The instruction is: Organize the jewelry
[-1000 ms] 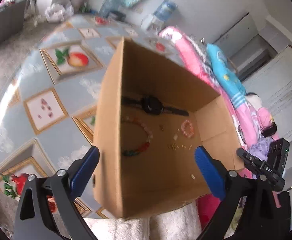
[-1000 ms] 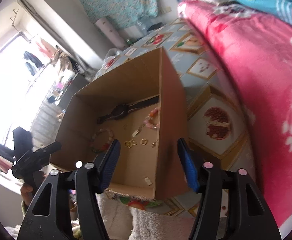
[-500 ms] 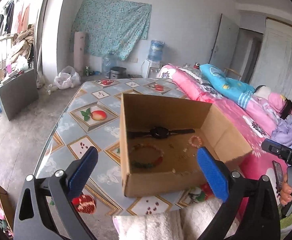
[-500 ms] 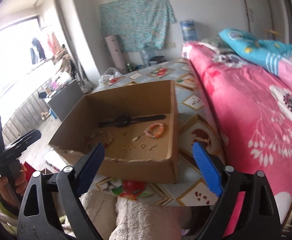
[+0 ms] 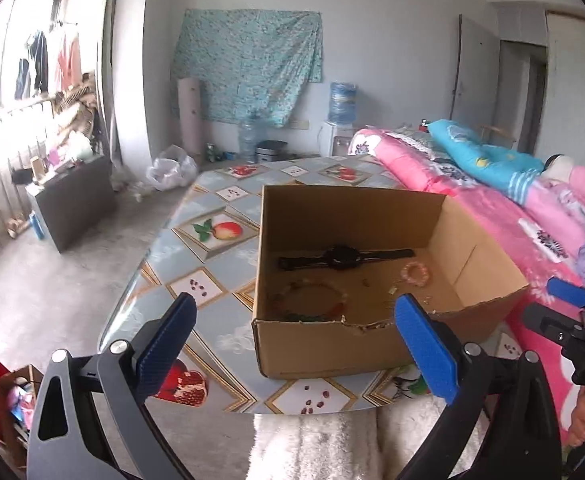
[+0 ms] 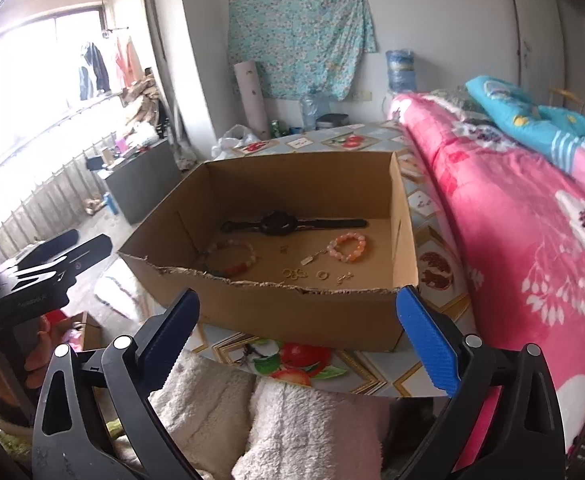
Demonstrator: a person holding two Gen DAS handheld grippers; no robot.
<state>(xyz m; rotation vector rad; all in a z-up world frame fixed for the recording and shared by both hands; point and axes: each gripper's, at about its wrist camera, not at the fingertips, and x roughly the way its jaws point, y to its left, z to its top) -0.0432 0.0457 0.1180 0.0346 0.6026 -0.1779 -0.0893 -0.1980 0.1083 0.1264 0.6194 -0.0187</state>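
A second ago I had both grippers close over the tilted box, the right one around its right wall; now both have backed off toward me and the box sits level on the table. The right jaws have just been opening, with nothing between them.

Left wrist view: my left gripper (image 5: pixel 290 346) stands wide and released, its ribbed blue pads bare. Beyond it the cardboard box (image 5: pixel 324 350), brown and matte with a torn, ragged near rim, rests on the glossy table (image 5: pixel 220 240) printed with fruit tiles. Inside, a black watch (image 5: pixel 342 258) lies flat along the far side, a beaded bracelet (image 5: pixel 312 300) of mixed colours sits near left, and a pink bracelet (image 5: pixel 415 273) to the right.

Right wrist view: my right gripper (image 6: pixel 298 340) is also spread and empty, just short of the box's near wall. Small gold rings (image 6: pixel 292 273) and other tiny gold bits are scattered on the box floor, between the bracelets and the near rim.

I judge the job nearly finished: every piece I can see is in the box, none on the table. At most, tidying the loose gold bits is left.
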